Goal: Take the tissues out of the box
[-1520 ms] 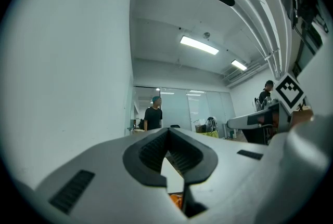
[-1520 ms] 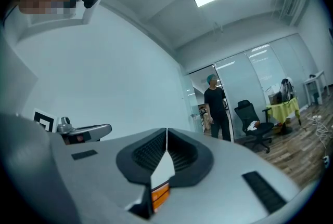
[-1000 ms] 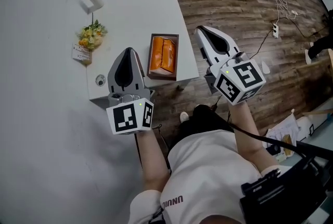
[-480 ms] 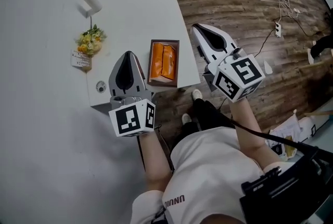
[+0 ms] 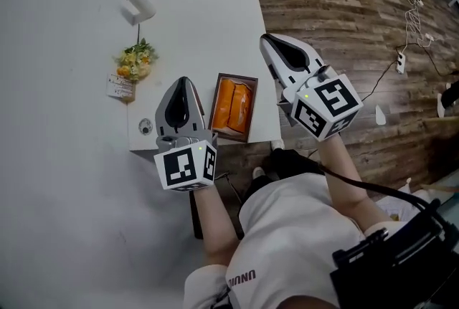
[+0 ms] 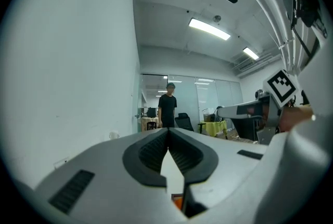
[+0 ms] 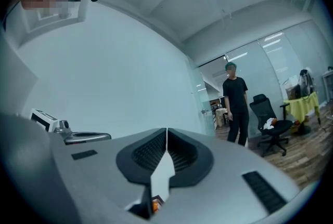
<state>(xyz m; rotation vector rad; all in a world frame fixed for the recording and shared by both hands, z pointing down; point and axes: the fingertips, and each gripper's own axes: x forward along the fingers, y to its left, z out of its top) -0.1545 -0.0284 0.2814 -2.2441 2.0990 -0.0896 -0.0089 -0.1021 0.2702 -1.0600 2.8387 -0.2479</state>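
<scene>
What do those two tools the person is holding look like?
The left gripper and right gripper are pale grey, tapered shells, each with a black ribbed teardrop inset. Each carries a white cube printed with black square markers. The person wears a white short-sleeved shirt.

Bright, even ceiling strip light (image 6: 209, 29), fisheye-dark edges

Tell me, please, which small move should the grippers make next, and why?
Probably open the right gripper and lower it toward the box. Both it and the left gripper are shut and empty, one at each side of the box, and the orange tissue pack lies inside, untouched.
</scene>
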